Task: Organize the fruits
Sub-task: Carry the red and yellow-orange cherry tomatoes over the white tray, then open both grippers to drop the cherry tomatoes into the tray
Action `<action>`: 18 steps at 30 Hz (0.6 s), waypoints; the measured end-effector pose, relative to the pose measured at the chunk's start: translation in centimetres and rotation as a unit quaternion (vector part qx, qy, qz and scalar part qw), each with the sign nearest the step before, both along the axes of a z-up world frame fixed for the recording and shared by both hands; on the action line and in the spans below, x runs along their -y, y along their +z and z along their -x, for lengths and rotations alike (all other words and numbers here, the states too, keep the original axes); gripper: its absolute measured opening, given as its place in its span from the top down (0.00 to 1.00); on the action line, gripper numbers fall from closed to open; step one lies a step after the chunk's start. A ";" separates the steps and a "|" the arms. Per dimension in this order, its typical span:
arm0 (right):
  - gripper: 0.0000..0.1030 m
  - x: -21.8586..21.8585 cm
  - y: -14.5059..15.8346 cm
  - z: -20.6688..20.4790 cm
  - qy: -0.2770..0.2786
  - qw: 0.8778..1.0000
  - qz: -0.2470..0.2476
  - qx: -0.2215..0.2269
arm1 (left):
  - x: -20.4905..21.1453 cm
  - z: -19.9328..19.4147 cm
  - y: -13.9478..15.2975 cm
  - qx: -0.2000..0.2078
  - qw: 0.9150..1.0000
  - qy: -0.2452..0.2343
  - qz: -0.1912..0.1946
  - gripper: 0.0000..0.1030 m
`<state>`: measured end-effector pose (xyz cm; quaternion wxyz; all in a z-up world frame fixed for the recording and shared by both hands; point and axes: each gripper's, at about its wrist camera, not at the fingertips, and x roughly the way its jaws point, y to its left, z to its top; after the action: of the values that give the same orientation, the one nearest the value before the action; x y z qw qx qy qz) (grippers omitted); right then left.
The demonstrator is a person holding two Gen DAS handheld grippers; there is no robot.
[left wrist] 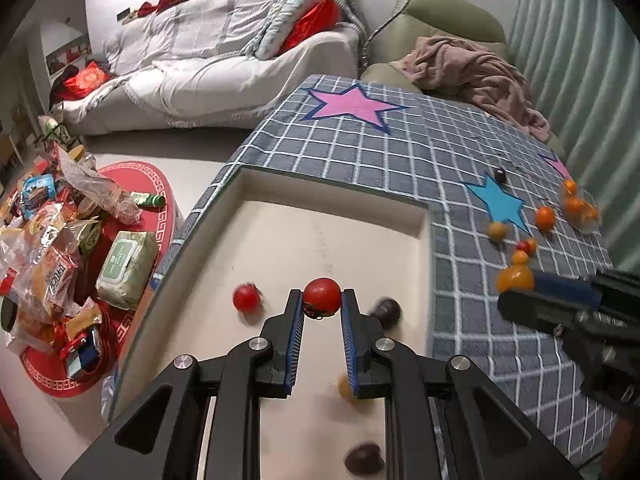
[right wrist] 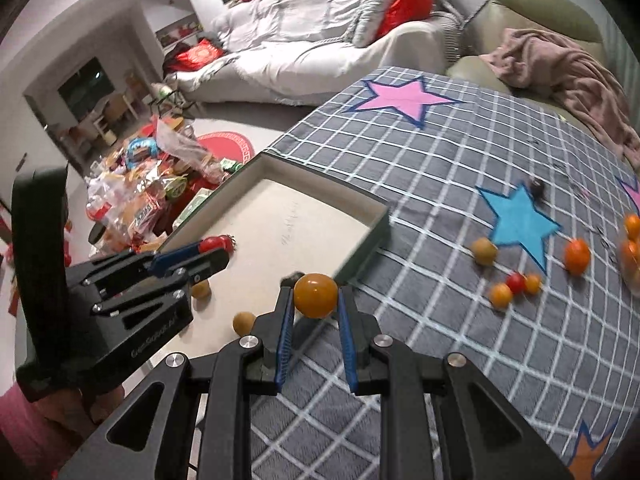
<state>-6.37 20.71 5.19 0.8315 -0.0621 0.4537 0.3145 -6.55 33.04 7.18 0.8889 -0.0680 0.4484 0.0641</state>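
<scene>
I've got both grippers loaded: my left gripper (left wrist: 321,300) is clamped on a tomato (left wrist: 322,295) low over the tray (left wrist: 332,192), and my right gripper (right wrist: 313,300) pinches an orange fruit (right wrist: 315,294) at the tray's near rim, center frame. Next, I reckon: release inside. The tray already holds another tomato (left wrist: 246,298), dark fruits and tan ones. Loose fruit (right wrist: 576,256) waits at right.

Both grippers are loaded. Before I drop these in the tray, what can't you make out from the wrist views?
- Left wrist: dark fruit in the tray is motion-blurred; kind unclear.
- Left wrist: yellow fruit is half hidden behind the left gripper.
- Right wrist: clear container of oranges is cut off by the edge.
</scene>
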 end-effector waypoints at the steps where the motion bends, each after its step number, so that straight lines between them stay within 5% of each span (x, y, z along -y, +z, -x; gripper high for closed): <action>1: 0.77 -0.8 -0.3 -0.7 0.001 1.000 0.002 -0.006 | -0.2 -0.6 -0.2 -0.005 1.000 0.002 -0.001 0.80; 18: 0.76 -5.9 -6.4 -7.0 0.023 0.997 0.058 -0.049 | -1.9 -6.6 -5.9 -0.086 0.996 0.017 -0.016 0.80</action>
<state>0.63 26.63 -1.20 0.7957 -0.1053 0.5100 0.3092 0.02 34.91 1.31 0.8466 -0.0552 0.5212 0.0924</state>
